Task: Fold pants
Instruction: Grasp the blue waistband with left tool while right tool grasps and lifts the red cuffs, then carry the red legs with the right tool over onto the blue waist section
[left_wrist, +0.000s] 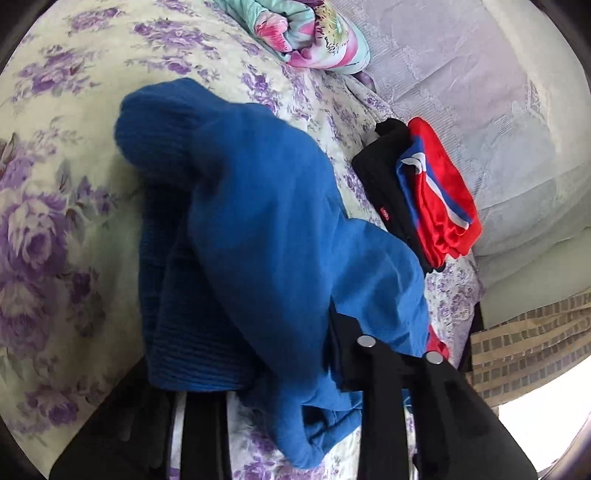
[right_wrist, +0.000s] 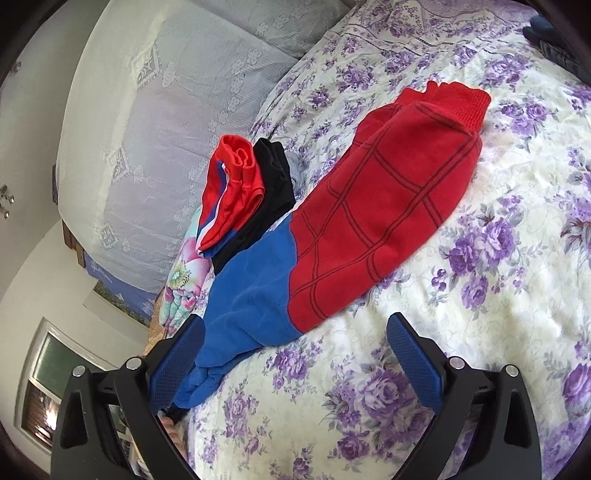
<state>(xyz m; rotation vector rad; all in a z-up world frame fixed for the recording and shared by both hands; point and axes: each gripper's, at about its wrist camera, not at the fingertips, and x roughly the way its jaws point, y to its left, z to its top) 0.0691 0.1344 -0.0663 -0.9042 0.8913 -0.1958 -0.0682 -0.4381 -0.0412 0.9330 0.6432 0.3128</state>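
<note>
The pants (right_wrist: 373, 206) are red with dark grid lines and a blue upper part (right_wrist: 251, 306), lying stretched out on the floral bed. My right gripper (right_wrist: 295, 354) is open, its blue pads (right_wrist: 415, 360) either side of the blue end, not gripping. In the left wrist view the blue fabric (left_wrist: 266, 236) with its ribbed waistband (left_wrist: 192, 325) fills the middle, bunched and draped over my left gripper (left_wrist: 295, 376). The left jaws are shut on the blue fabric at the lower middle, and a sliver of red shows beside them.
A stack of folded clothes, black (left_wrist: 388, 192) and red-blue (left_wrist: 439, 192), lies near the pillows (left_wrist: 498, 110); it also shows in the right wrist view (right_wrist: 243, 192). A rolled floral cloth (left_wrist: 310, 33) sits at the bed's far side. The bed edge is at the right (left_wrist: 476, 295).
</note>
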